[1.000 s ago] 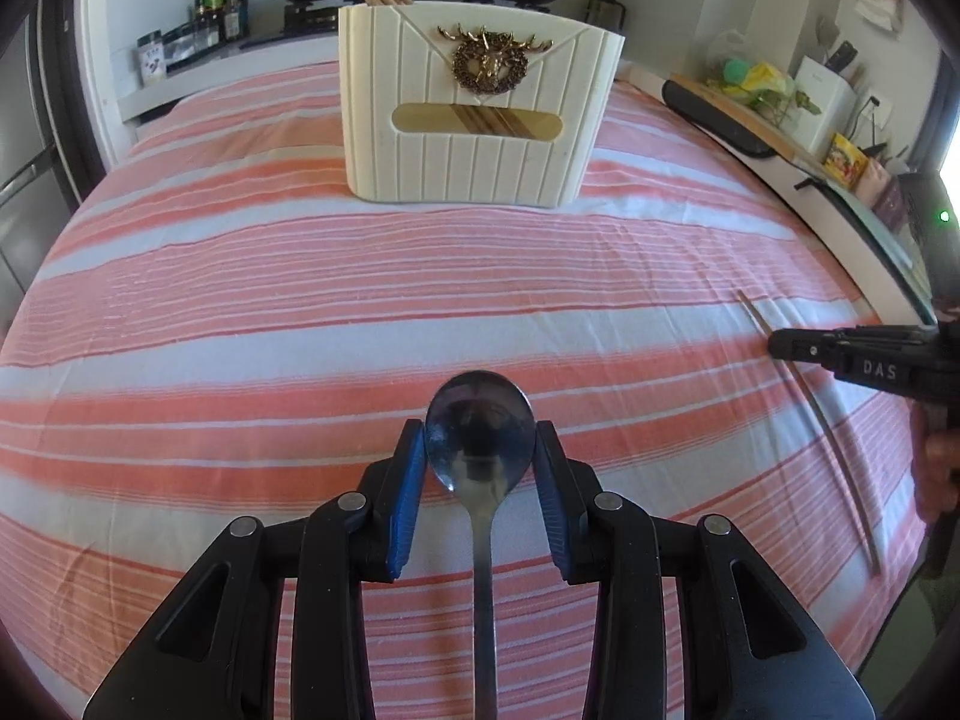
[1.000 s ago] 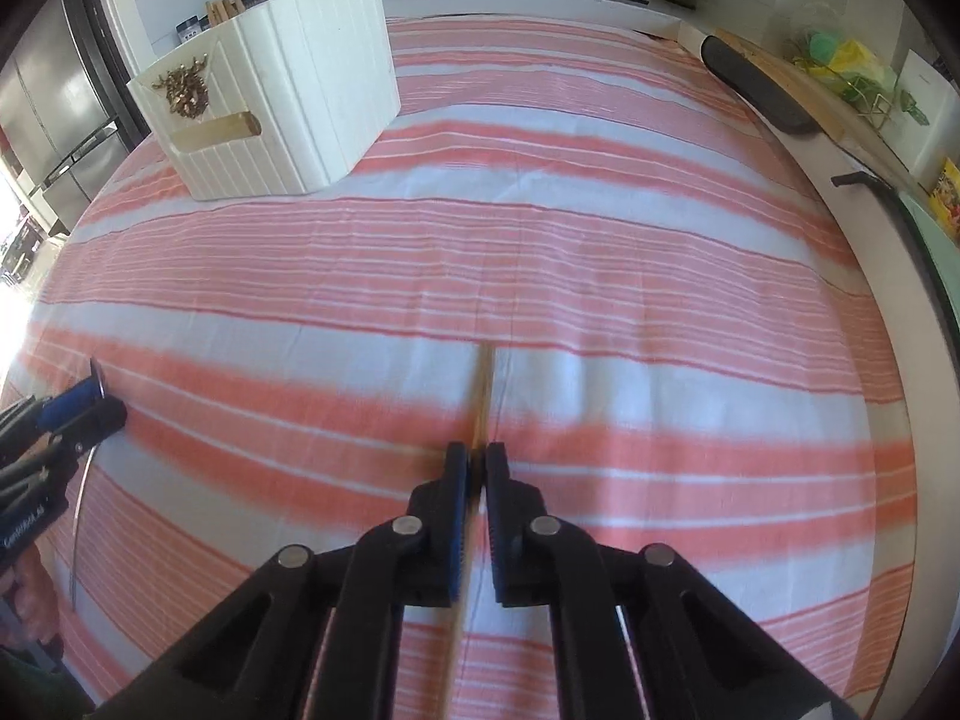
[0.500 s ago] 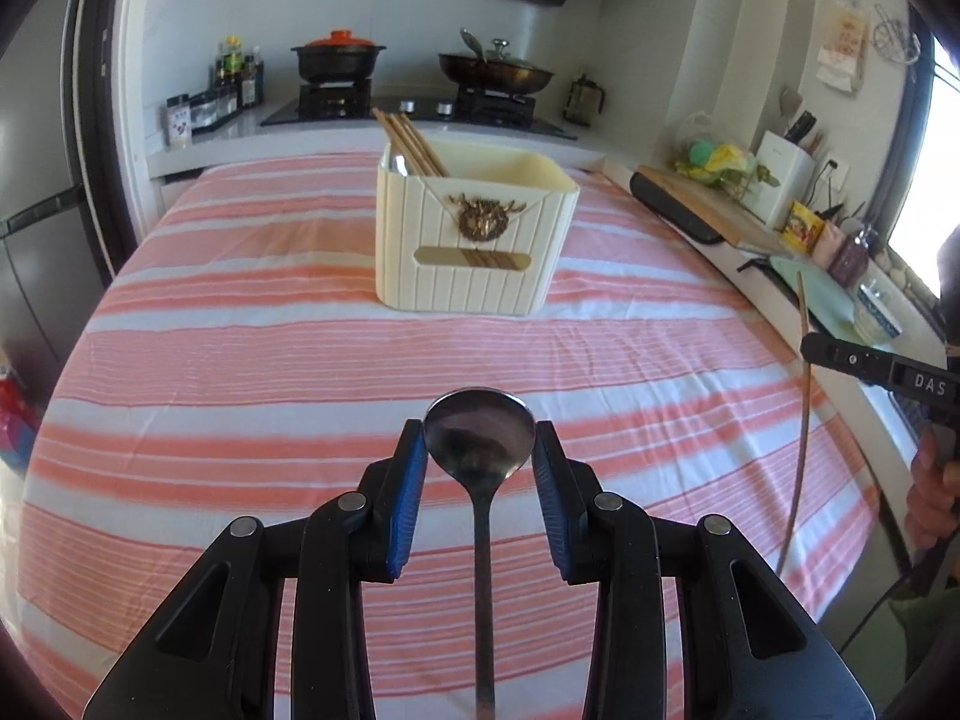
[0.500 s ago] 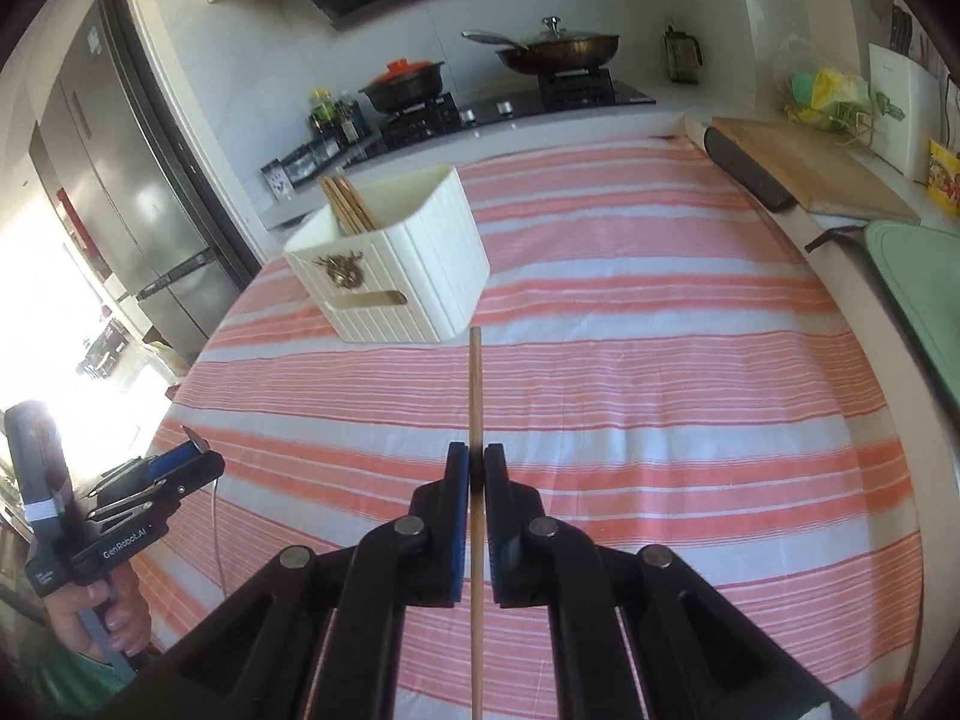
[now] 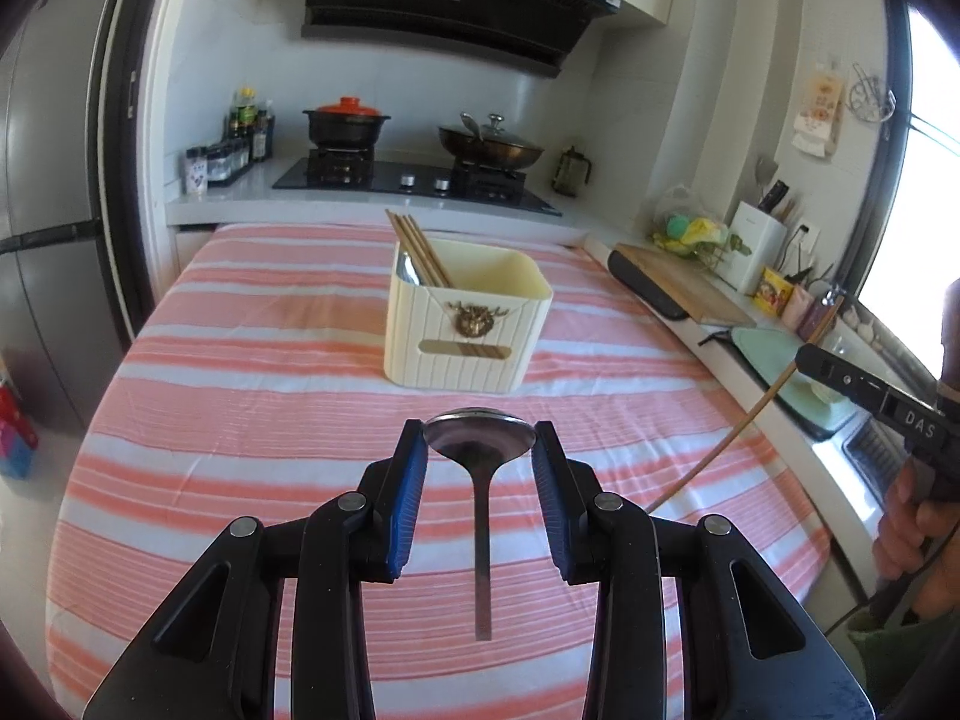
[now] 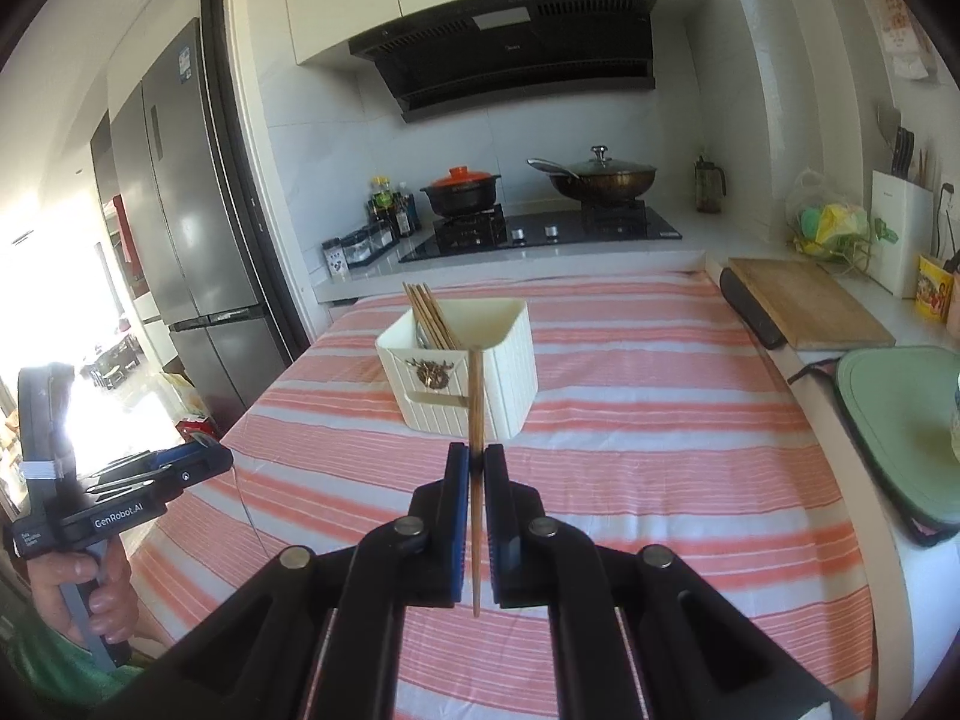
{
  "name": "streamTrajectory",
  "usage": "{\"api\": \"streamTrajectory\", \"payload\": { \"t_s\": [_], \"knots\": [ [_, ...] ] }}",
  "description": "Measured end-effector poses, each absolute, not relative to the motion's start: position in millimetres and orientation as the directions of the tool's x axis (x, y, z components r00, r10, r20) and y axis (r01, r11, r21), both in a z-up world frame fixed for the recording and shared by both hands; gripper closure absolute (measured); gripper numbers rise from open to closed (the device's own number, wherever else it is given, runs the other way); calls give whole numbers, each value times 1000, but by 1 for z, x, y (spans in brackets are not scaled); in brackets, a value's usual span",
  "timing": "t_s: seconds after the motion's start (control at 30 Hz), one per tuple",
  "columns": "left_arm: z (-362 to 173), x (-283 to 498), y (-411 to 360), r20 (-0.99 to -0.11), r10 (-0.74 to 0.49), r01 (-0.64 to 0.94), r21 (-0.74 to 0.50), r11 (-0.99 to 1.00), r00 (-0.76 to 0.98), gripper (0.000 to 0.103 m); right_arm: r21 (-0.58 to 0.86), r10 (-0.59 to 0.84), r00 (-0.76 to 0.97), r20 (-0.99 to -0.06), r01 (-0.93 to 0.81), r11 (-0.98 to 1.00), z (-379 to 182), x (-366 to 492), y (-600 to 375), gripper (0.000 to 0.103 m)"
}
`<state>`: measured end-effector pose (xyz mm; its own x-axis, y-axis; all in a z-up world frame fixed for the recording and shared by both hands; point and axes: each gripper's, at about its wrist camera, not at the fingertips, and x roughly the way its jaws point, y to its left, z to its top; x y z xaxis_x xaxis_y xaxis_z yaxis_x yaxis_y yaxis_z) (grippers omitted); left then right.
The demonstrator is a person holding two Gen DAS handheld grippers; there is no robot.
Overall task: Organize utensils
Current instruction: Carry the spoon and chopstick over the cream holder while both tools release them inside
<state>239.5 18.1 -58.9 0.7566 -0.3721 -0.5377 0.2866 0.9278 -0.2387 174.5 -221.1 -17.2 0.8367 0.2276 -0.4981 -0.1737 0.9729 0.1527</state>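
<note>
Left wrist view: my left tool (image 5: 479, 457) grips a metal spoon (image 5: 478, 443) by the bowl, its blue pads pressed against the bowl's edges, the handle hanging down clear of the striped table (image 5: 252, 420). At 12 o'clock, well beyond the spoon, stands the cream holder (image 5: 465, 324) with several chopsticks (image 5: 417, 247) already leaning in its left compartment. At 3 o'clock the right tool (image 5: 804, 355) carries a single chopstick (image 5: 738, 423), slanting down toward 7 o'clock.

Right wrist view: my right tool (image 6: 477, 462) is closed narrowly on that one chopstick (image 6: 476, 414), which runs upright between the pads, its tip overlapping the front wall of the holder (image 6: 480, 372) in line of sight. The left tool (image 6: 198, 461) sits at 9 o'clock, near the table's edge.

Assessment: both items are lifted and the carry to the holder is in hand. I judge the next move calls for bringing each item over the open top, tipping it near vertical, lowering it into a compartment, then releasing. Risk: the spoon could slip, being held by its smooth bowl.
</note>
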Motion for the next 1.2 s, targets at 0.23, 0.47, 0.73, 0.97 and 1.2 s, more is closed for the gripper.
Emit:
{"api": "streamTrajectory", "payload": {
  "t_s": [0.23, 0.47, 0.73, 0.97, 1.2],
  "knots": [
    [-24, 249, 29, -516, -392, 312, -238, 920, 762, 67, 126, 234, 859, -455, -198, 972, 15, 189, -215, 98],
    [28, 269, 38, -464, -397, 332, -220, 917, 792, 67, 112, 263, 855, -447, -238, 965, 48, 219, -210, 98],
    [92, 316, 24, -338, -381, 343, -168, 924, 860, 67, 83, 267, 879, -396, -255, 963, 92, 272, -200, 98],
    [106, 384, 8, -282, -341, 301, -174, 937, 897, 67, 64, 275, 901, -334, -269, 961, 114, 328, -191, 98],
    [59, 465, -4, -410, -329, 247, -241, 939, 851, 68, 45, 279, 889, -363, -282, 958, 87, 393, -181, 98]
  ]
}}
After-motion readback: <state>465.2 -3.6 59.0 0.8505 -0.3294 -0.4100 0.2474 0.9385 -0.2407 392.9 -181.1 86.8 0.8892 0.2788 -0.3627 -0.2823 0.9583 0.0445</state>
